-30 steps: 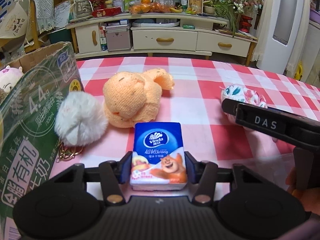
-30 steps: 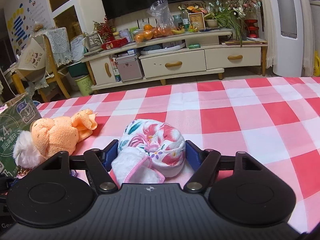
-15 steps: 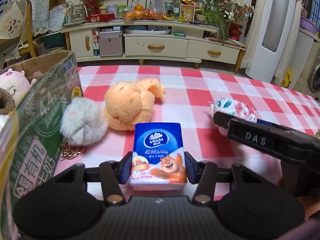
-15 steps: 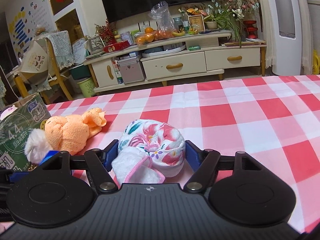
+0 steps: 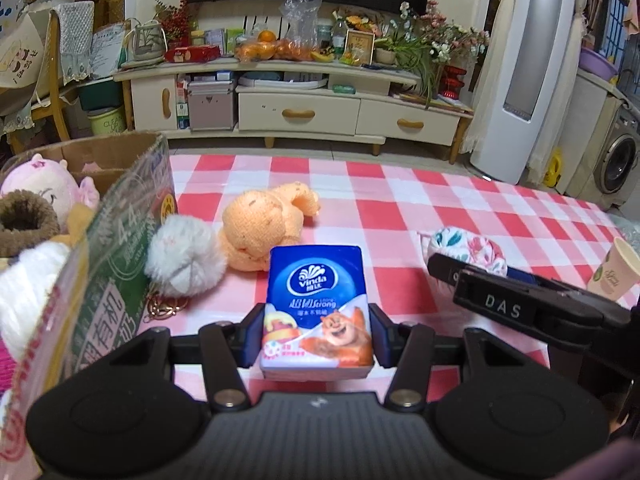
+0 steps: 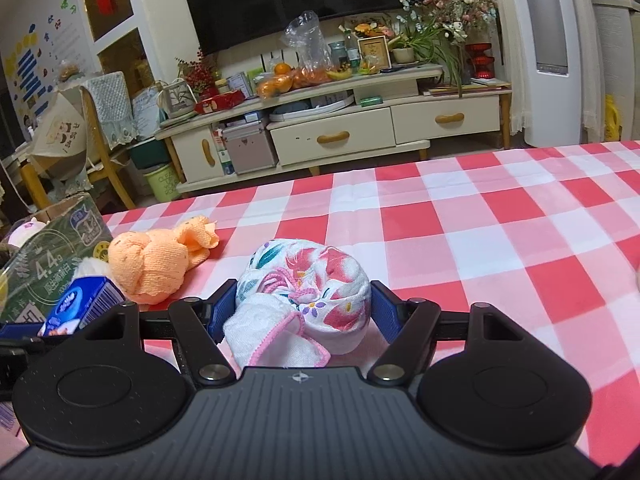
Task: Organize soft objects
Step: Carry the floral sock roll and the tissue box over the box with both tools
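Note:
My left gripper [image 5: 316, 338] is shut on a blue tissue pack [image 5: 317, 304], held above the red-checked tablecloth [image 5: 400, 208]. My right gripper [image 6: 302, 312] is shut on a rolled floral towel [image 6: 308, 284], also lifted off the cloth; it shows at the right of the left wrist view as the floral towel [image 5: 464, 250]. An orange knotted towel [image 5: 260, 232] and a white fluffy pompom [image 5: 184, 254] with a gold keyring lie on the cloth beside a green cardboard box [image 5: 120, 240]. The box holds a pink plush toy [image 5: 44, 190] and other soft items.
A paper cup [image 5: 614, 270] stands at the right edge of the table. Beyond the far table edge are a cream TV cabinet [image 6: 332, 136] and a wooden chair [image 6: 92, 148]. The box fills the left side.
Both grippers have risen a little with their loads and drawn back, so more of the box interior and the room shows. The paper cup has come into the left wrist view.

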Demonstrator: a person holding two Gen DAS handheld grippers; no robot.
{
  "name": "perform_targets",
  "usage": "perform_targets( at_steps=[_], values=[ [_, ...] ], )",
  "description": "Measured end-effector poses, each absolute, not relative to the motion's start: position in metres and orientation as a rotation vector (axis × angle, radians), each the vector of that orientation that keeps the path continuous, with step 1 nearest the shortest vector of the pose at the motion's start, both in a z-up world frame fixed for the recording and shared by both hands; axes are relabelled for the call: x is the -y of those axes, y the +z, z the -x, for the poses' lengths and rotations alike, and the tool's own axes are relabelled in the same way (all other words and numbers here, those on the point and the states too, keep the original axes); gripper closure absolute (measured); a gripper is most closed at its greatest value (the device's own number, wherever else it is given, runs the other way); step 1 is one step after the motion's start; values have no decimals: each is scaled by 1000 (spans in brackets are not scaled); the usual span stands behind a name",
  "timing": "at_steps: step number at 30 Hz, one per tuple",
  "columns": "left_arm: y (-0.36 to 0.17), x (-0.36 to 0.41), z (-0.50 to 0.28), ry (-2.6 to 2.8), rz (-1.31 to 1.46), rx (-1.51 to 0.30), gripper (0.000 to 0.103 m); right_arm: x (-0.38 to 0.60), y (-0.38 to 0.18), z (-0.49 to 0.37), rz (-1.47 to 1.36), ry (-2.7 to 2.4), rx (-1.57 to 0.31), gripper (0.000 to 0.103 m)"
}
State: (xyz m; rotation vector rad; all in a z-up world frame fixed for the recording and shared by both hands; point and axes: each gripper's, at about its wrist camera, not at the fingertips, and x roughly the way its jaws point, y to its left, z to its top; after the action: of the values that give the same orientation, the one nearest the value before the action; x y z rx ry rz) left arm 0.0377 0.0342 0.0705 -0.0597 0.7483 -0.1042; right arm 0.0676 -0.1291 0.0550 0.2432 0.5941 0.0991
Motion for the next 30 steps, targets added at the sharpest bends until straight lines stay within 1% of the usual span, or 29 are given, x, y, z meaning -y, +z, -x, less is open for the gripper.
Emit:
perform_targets(
  at_steps=[15,30],
  values=[
    [96,-62,-21,-105,80,-678,52,128,75,-22,-295,100,-544,16],
    [131,-115,-3,-29,117,-572,52,93,99,8,-225,173,-493,16]
  ],
)
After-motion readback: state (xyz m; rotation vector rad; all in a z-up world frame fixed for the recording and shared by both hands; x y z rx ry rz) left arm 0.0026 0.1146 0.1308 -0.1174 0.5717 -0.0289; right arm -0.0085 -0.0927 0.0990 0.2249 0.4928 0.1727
